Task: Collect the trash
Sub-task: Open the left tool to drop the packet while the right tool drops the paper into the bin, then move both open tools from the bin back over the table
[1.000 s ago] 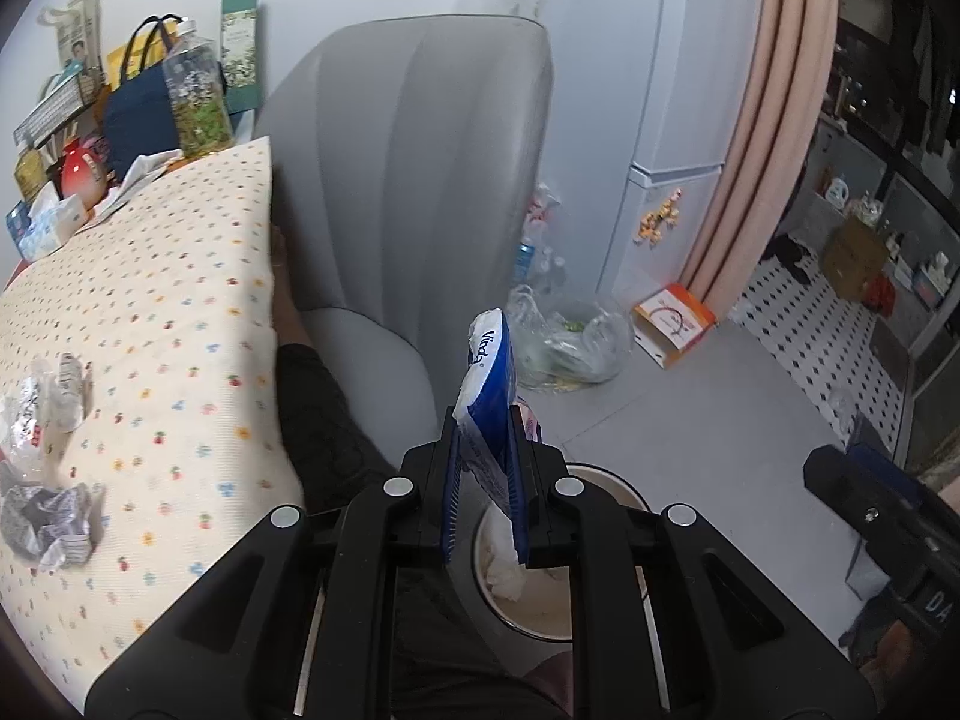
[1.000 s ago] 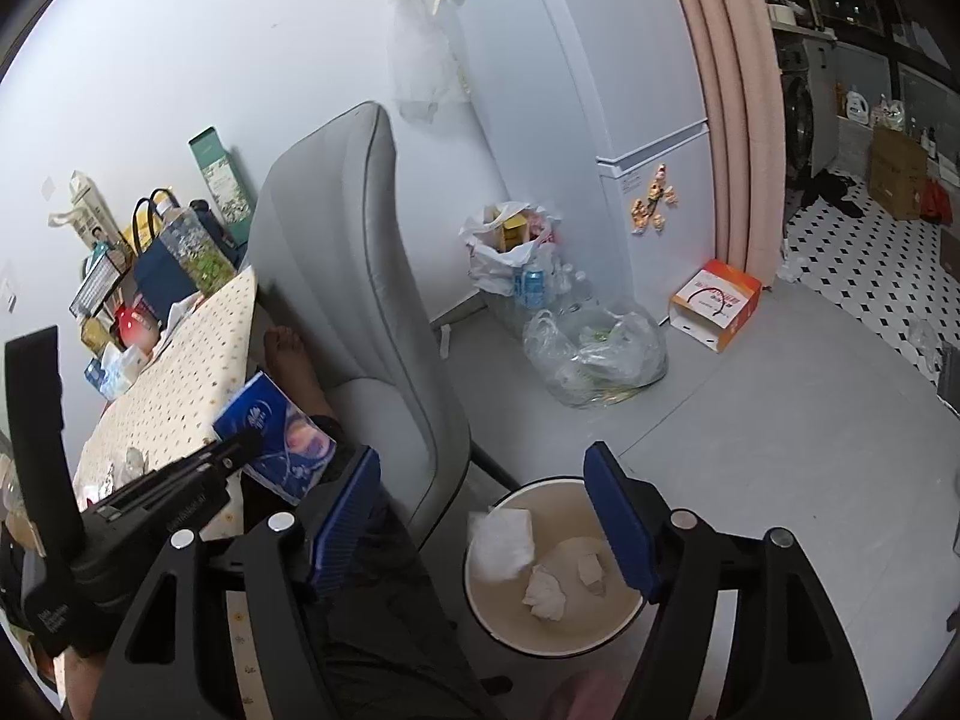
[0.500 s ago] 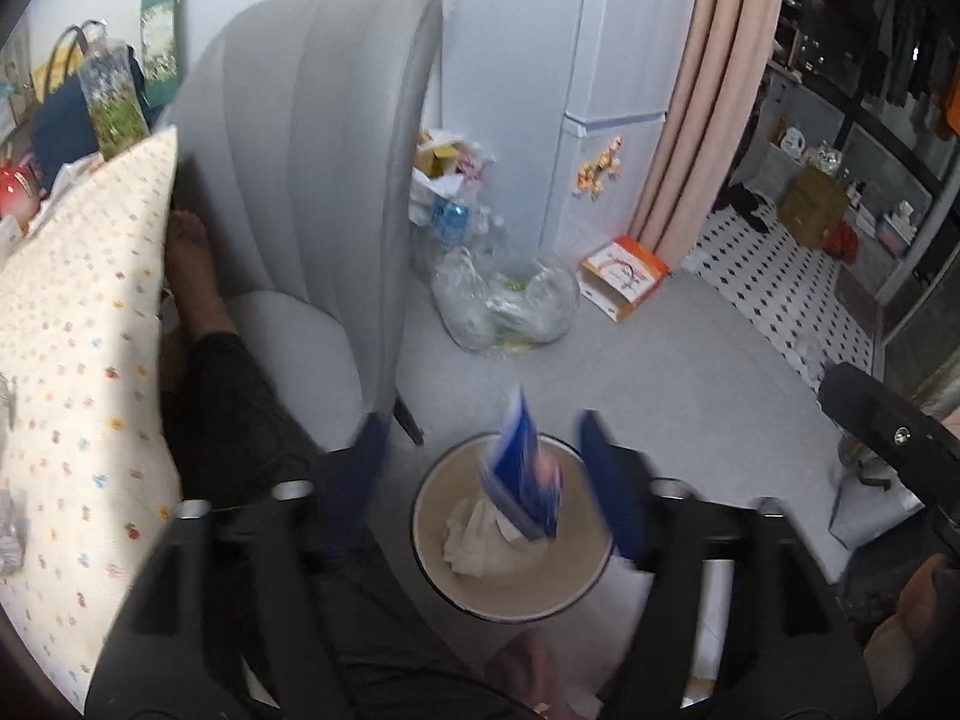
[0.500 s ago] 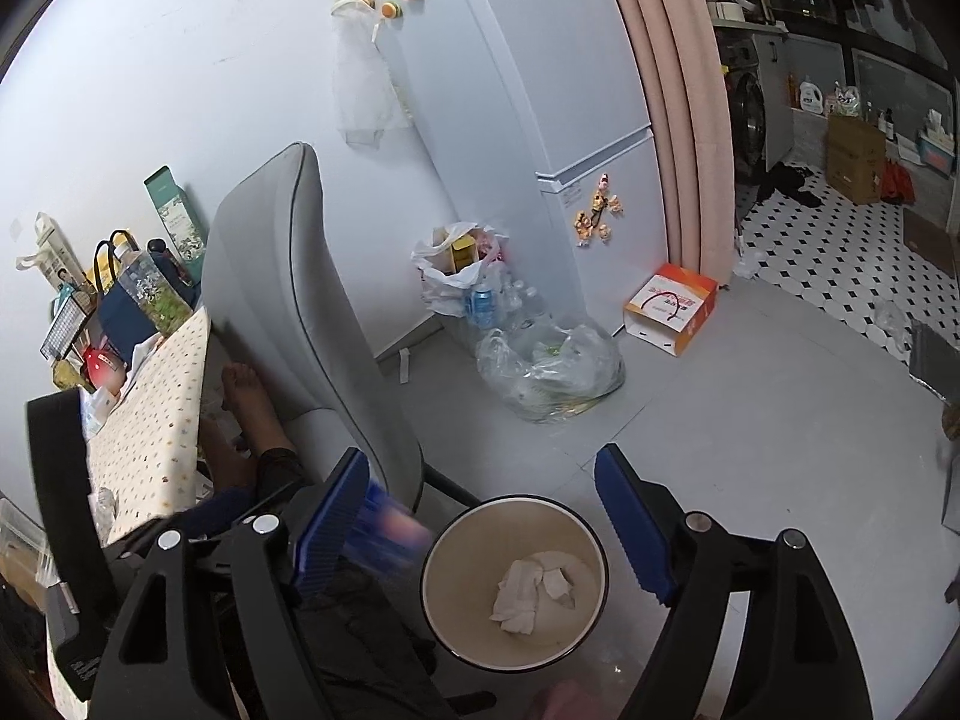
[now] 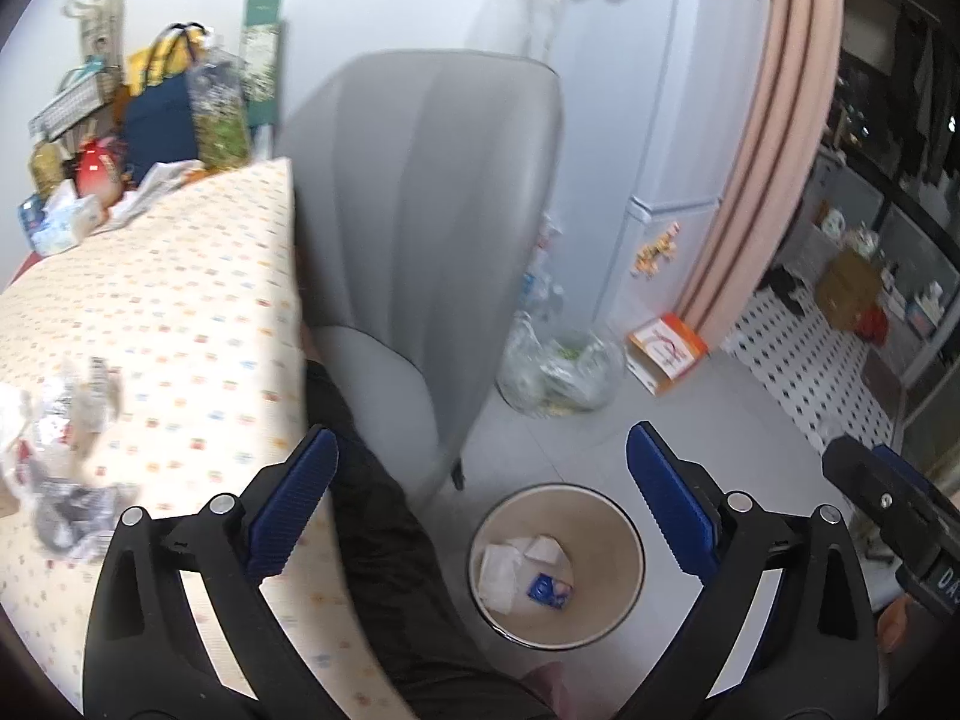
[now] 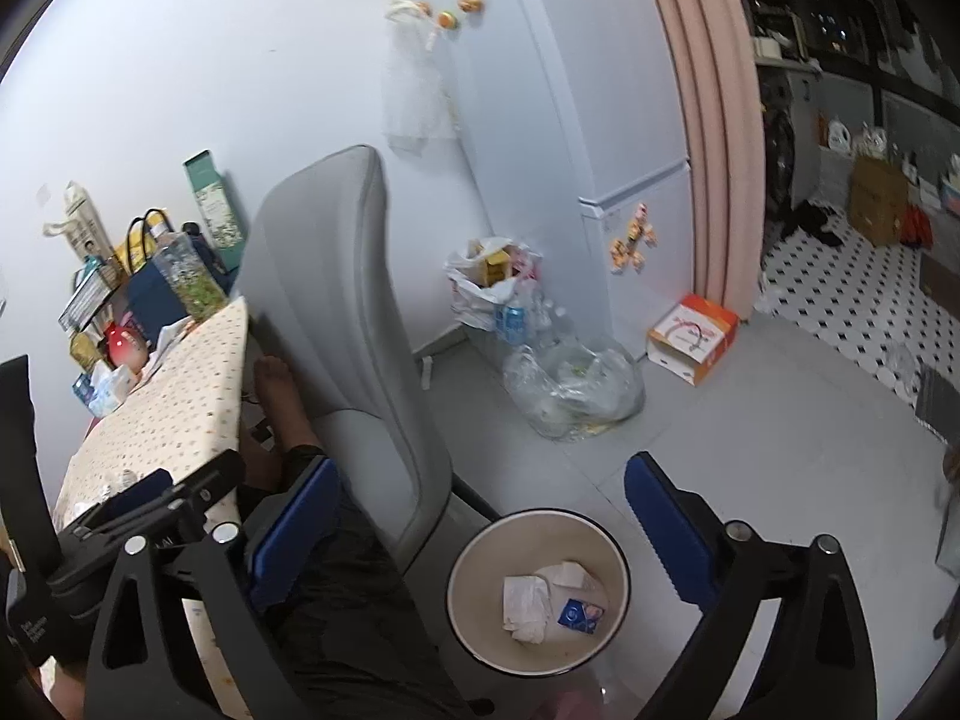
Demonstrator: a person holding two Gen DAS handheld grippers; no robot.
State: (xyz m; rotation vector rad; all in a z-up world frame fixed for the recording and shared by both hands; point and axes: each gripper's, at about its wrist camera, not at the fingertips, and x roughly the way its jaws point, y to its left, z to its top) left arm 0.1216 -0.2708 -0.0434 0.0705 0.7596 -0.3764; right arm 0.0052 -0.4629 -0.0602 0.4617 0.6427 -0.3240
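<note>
My left gripper [image 5: 480, 435] hangs above the floor beside the table, its jaws opening wide with nothing between them. Below it stands a round beige bin [image 5: 637, 546]. In the bin lie a blue packet [image 5: 549, 588] and white tissues [image 5: 504, 570]. Crumpled wrappers [image 5: 66, 420] lie on the dotted tablecloth [image 5: 180, 300] at the left. My right gripper [image 6: 483, 465] is also above the bin [image 6: 624, 570], its jaws opening and empty. The blue packet [image 6: 579, 612] shows there too, next to tissues [image 6: 528, 600].
A grey chair [image 5: 432, 210] stands against the table, with a person's dark-trousered leg [image 5: 372, 510] in front of it. On the floor by the white fridge [image 6: 636, 228] lie a clear bag of bottles [image 5: 558, 372] and an orange box [image 5: 666, 351]. Bags and bottles crowd the table's far end [image 5: 150, 120].
My left gripper has opened and let go of the blue packet, which dropped into the bin. The right gripper's jaws have spread wider. Both grippers have risen a little.
</note>
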